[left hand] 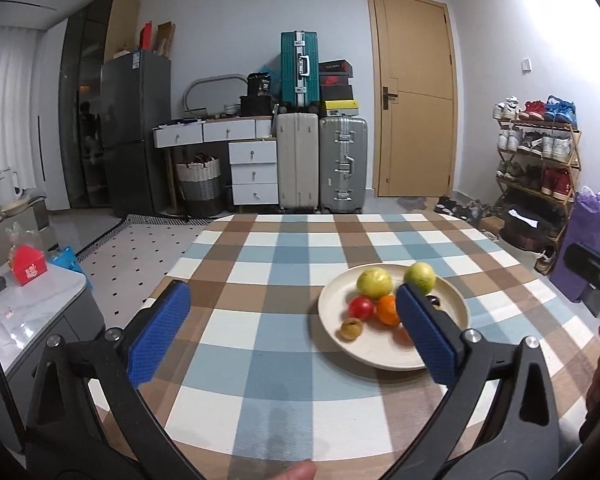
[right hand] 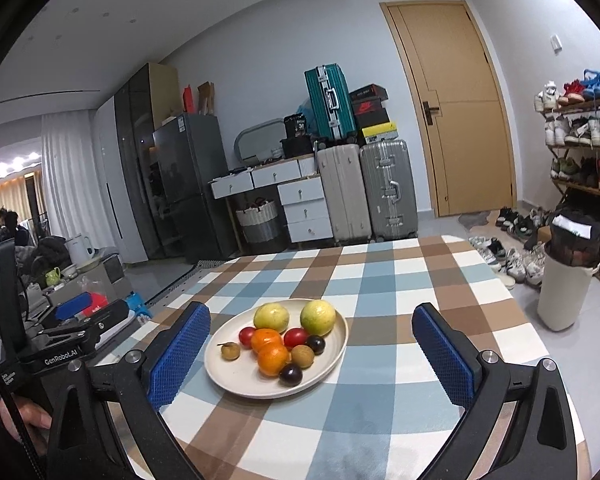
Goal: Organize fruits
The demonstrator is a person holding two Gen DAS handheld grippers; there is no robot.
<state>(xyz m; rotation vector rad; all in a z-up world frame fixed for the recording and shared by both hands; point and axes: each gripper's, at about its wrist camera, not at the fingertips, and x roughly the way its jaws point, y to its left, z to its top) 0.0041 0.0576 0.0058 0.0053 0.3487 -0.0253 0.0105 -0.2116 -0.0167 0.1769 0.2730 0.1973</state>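
A cream plate [right hand: 231, 376] [left hand: 380, 356] sits on the checked tablecloth [right hand: 380, 280] [left hand: 267, 248]. On it lie two yellow-green fruits [right hand: 318, 317] [left hand: 374, 282], two oranges [right hand: 273, 359], two red tomatoes [right hand: 295, 338] [left hand: 360, 308], two dark plums [right hand: 291, 374] and brown longans [right hand: 230, 350] [left hand: 351, 329]. My right gripper [right hand: 312, 356] is open, its blue pads wide apart on either side of the plate's near part, touching nothing. My left gripper [left hand: 291, 332] is open over the cloth left of the plate; its right pad [left hand: 424, 336] hides part of the fruit.
The table's far edge meets a floor with suitcases [right hand: 364, 188], white drawers [right hand: 304, 208] and a wooden door [right hand: 452, 108]. A shoe rack [right hand: 584, 148] and a white bin [right hand: 564, 296] stand at right. A side counter [left hand: 31, 308] with a red box lies at left.
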